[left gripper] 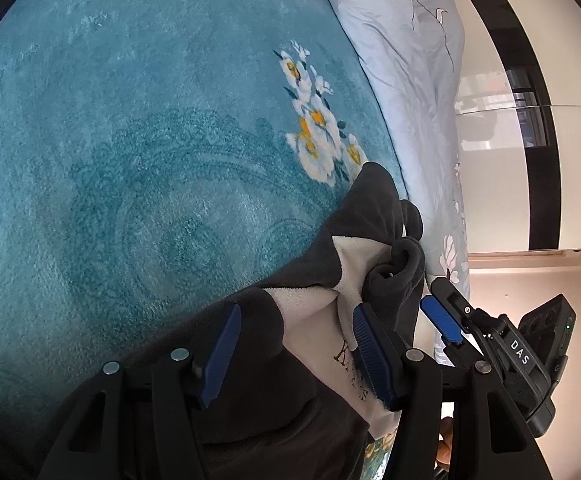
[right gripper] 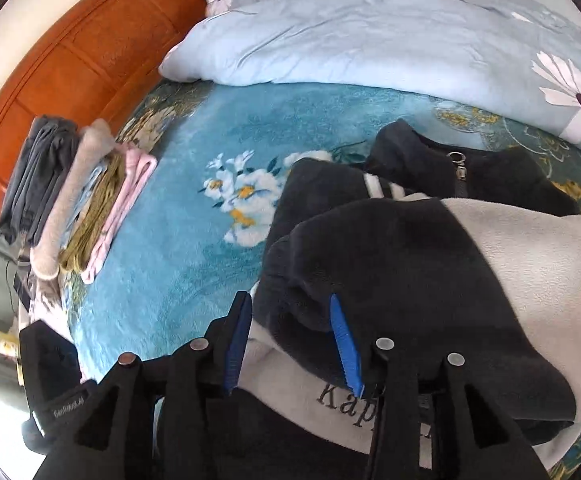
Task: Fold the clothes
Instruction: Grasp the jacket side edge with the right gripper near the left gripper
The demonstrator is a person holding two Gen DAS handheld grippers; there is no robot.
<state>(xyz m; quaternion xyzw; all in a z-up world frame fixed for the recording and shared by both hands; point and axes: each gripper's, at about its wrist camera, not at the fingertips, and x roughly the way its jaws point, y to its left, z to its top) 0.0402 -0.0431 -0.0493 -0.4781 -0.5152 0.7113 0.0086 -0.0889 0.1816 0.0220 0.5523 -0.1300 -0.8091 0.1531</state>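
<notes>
Right gripper open, dark-and-white fleece jacket bunched

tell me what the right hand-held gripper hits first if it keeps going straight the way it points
Most likely the dark sleeve of the fleece jacket, bunched between the right hand-held gripper's open blue pads; depth is hard to judge.
</notes>
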